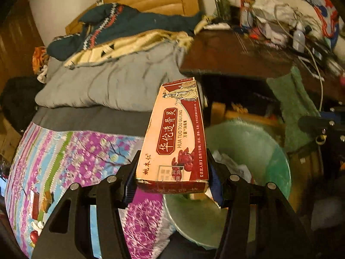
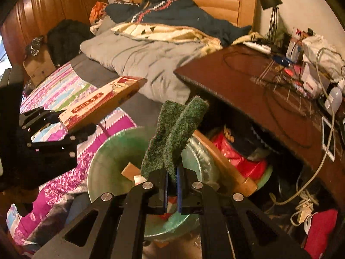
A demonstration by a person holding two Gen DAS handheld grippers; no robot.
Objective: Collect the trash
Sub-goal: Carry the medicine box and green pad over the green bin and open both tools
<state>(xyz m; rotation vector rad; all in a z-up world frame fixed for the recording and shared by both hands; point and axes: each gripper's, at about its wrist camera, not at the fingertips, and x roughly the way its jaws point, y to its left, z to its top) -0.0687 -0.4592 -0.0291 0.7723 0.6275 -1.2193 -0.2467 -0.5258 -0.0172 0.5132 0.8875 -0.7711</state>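
- The left gripper (image 1: 172,183) has its fingers clamped on the near end of a long red-and-cream carton (image 1: 175,138), pads pressing on the two narrow side walls, jaws about half spread because the box fills the gap.
- That carton looks like thin printed card, probably empty or nearly so, so light but easy to crush. Gripping it at one end means the rest sticks out ahead of the fingers like a lever, so it could swing or twist if the hold goes slack.
- The right gripper (image 2: 171,191) is pinched nearly shut on a folded green scouring pad (image 2: 172,133), which stands up and forward from the pads.
- The pad is soft, fuzzy and floppy, weighs next to nothing and won't slip much, though the grip is only on its bottom edge, so it droops a bit.
- Just below and ahead of both sets of fingers sits a bin with a pale green liner (image 2: 103,157), already holding paper scraps. Both items hang roughly over its mouth, so judging by that, the drop is the next step.
- To the left of the fingers is the bed with a pink flowery sheet (image 1: 71,151), further out a grey duvet (image 1: 107,86) and a dark patterned blanket.
- To the right and ahead, a dark wooden desk (image 2: 248,79) crowded with cables, bottles and boxes, with bags stuffed underneath.
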